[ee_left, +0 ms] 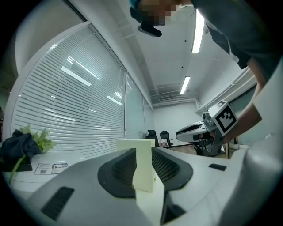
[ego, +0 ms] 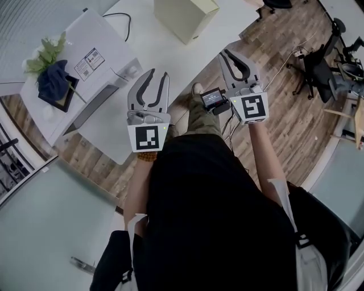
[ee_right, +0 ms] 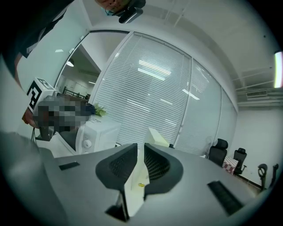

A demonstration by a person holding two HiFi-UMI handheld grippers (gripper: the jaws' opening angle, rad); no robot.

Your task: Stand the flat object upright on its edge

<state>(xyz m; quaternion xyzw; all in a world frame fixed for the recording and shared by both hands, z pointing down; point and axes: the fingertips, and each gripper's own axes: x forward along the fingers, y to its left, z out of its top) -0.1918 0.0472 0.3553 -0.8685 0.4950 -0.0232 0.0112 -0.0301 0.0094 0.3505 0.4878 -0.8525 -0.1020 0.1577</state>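
The flat object is a pale cream box (ego: 185, 17) on the white table (ego: 149, 48), at its far side. Both grippers are held in the air over the table's near edge, well short of the box. My left gripper (ego: 158, 75) is open with nothing in it. In the left gripper view the box (ee_left: 138, 145) shows far off through the gap of the left gripper (ee_left: 142, 151). My right gripper (ego: 224, 53) is shut and empty. In the right gripper view the right gripper (ee_right: 140, 145) points past the box (ee_right: 157, 137).
A white appliance (ego: 94, 62) stands on the table's left, with a plant and a dark blue cloth (ego: 52, 77) on it. A black cable (ego: 124, 21) lies behind it. A small black device (ego: 211, 98) hangs beside the right gripper. Office chairs (ego: 318, 68) stand on the wooden floor at right.
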